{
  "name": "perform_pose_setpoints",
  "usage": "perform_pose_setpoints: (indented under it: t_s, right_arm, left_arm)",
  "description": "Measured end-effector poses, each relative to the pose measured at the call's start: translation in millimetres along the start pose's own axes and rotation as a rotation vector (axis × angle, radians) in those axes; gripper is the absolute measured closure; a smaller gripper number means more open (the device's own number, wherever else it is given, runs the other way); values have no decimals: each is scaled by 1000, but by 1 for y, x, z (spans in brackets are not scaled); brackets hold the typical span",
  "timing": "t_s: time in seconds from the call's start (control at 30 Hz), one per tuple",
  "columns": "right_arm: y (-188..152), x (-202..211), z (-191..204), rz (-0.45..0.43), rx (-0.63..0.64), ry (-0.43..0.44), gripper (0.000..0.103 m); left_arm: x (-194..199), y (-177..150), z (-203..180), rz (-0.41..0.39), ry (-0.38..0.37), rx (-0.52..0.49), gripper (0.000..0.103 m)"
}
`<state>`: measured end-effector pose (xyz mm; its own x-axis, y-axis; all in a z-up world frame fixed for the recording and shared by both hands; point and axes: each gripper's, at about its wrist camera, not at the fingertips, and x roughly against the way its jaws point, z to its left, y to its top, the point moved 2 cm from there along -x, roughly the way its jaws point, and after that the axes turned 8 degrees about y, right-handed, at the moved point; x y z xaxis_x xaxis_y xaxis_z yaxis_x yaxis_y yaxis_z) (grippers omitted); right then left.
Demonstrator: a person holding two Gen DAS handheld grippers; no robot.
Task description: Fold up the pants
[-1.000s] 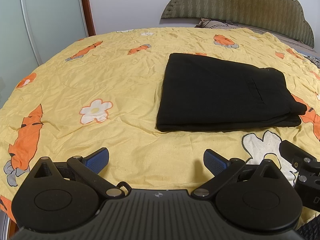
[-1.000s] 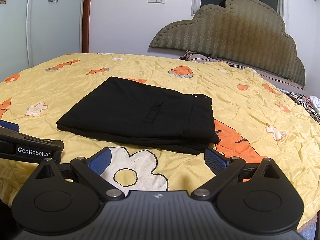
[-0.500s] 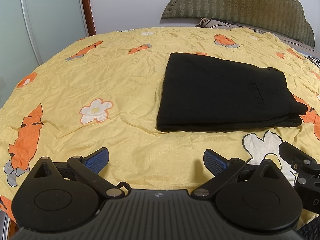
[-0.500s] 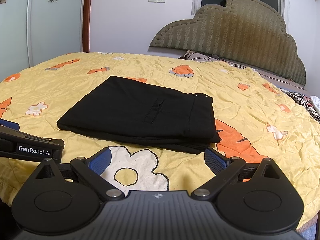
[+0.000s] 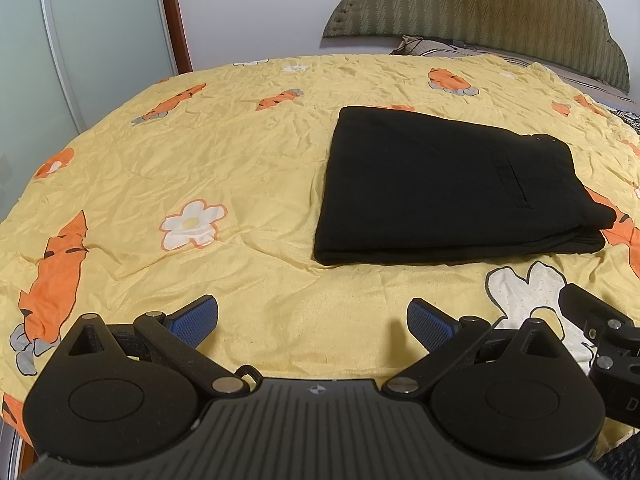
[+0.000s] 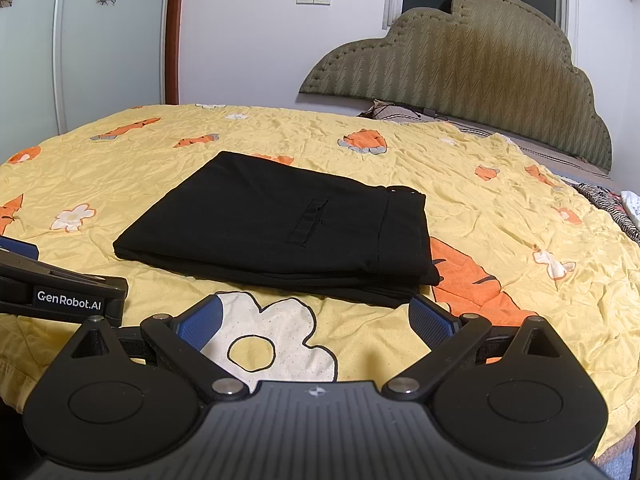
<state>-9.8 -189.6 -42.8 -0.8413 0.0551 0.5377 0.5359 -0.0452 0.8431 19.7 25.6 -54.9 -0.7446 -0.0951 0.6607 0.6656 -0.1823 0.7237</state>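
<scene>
The black pants (image 5: 444, 192) lie folded into a flat rectangle on the yellow carrot-print bedspread (image 5: 200, 168), with a back pocket facing up. They also show in the right wrist view (image 6: 288, 224). My left gripper (image 5: 312, 320) is open and empty, held above the bedspread near the bed's front edge, short of the pants. My right gripper (image 6: 316, 316) is open and empty, just in front of the pants' near edge. Each gripper's body shows at the edge of the other's view.
A padded olive headboard (image 6: 472, 76) and a pillow stand at the far end of the bed. A glass wardrobe door (image 5: 80, 40) is on the left. Striped bedding (image 6: 608, 204) lies at the right edge.
Nothing has visibly changed; both grippers hold almost still and the pants stay in place.
</scene>
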Motion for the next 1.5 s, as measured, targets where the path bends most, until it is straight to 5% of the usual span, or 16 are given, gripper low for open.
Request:
perform_pose_setpoints:
  t_s: [1.5]
  right_arm:
    - [9, -4, -1, 24, 21, -51, 3]
  left_arm:
    - [-8, 10, 1, 4, -37, -1, 1]
